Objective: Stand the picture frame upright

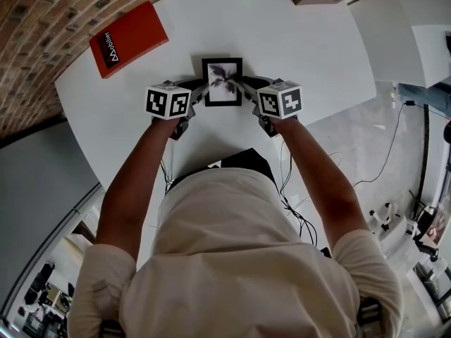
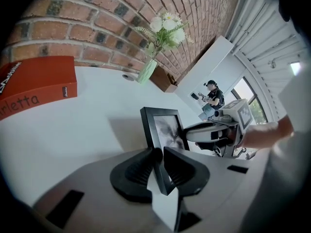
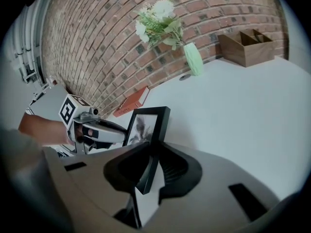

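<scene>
White table (image 1: 303,41) beside a brick wall (image 1: 42,20), with picture frame (image 1: 222,83) held upright near its middle
Left edge is clamped by the left gripper (image 1: 200,95) and right edge by the right gripper (image 1: 246,89); a red book (image 1: 128,39) lies well apart

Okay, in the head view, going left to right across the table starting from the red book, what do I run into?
Book → left claw → frame → right claw.
</scene>
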### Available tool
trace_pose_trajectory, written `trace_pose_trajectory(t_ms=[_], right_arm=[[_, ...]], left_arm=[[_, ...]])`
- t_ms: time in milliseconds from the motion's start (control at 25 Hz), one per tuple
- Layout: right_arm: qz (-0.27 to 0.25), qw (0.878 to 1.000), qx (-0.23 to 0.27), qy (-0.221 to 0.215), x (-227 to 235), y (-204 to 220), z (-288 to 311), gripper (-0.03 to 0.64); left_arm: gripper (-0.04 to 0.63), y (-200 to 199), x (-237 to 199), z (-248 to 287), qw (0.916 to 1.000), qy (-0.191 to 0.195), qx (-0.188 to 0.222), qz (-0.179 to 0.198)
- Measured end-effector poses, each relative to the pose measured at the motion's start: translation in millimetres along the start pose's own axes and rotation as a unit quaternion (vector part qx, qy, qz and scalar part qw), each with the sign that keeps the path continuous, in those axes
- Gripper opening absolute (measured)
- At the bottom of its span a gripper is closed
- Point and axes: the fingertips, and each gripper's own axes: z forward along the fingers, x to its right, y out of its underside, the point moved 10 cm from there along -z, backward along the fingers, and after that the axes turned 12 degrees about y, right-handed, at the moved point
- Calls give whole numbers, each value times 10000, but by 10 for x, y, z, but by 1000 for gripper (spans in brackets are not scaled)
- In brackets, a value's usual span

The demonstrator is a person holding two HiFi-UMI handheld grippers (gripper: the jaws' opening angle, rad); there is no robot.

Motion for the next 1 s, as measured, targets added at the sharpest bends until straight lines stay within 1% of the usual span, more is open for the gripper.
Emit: trace_pose_trajectory(t_ms=[160, 400, 480, 600, 760, 1000], right_arm=[[-325, 9994, 77, 85, -19, -48, -61, 71], [-353, 9990, 237, 135, 41, -105, -144, 71], [-440, 9985, 267, 174, 53, -118, -169, 71], [-567, 9976, 326, 241, 86, -138, -212, 69], [-597, 9967, 478, 288, 146, -217, -266, 60], [-731, 9947, 672, 250, 191, -309, -339, 60]], left_arm=[[74, -100, 58, -6, 9997, -105, -23, 213], [74, -246, 135, 20, 9990, -93, -31, 431], [74, -300, 161, 26, 9987, -114, -18, 501], [74, -381, 196, 51, 9983, -100, 45, 570], [72, -495, 229, 81, 9977, -63, 100, 662], [72, -608, 269, 93, 9971, -74, 194, 738]])
